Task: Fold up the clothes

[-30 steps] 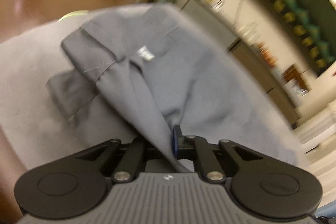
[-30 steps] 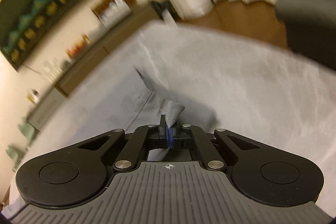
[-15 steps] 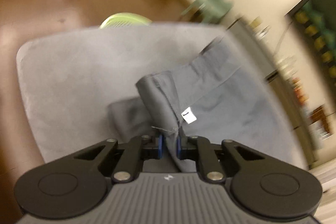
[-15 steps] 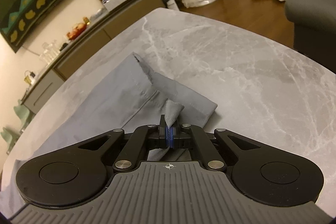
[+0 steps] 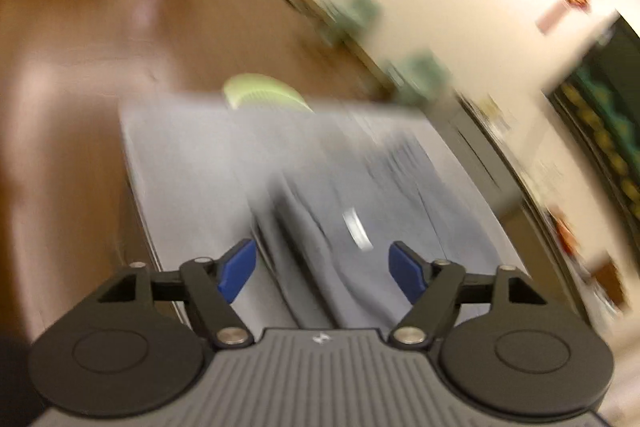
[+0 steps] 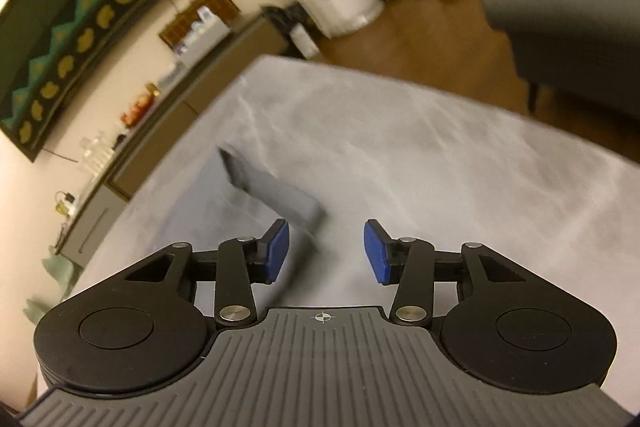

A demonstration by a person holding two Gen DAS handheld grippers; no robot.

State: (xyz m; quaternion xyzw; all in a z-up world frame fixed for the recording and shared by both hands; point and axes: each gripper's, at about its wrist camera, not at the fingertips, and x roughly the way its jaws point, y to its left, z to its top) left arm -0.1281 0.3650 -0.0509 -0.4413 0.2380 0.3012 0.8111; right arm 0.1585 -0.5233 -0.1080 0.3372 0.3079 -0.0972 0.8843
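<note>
A grey garment (image 5: 320, 227) with a small white label (image 5: 356, 227) lies flat on the grey marble table (image 5: 180, 155); the left wrist view is blurred. My left gripper (image 5: 322, 273) hovers above it with jaws opening wide, cloth below them but not pinched. In the right wrist view the garment's folded corner (image 6: 276, 195) lies just ahead and left of my right gripper (image 6: 326, 253). Its jaws are opening too, with only bare table between the blue pads (image 6: 374, 255).
A lime-green basket (image 5: 264, 93) stands on the wooden floor beyond the table's far edge. A low sideboard (image 6: 160, 115) runs along the wall. A dark sofa (image 6: 580, 7) stands at the right. Bare marble (image 6: 440, 167) stretches ahead of the right gripper.
Both grippers let go of the grey cloth and opened. The garment dropped flat onto the table, and both grippers pulled back from it.
</note>
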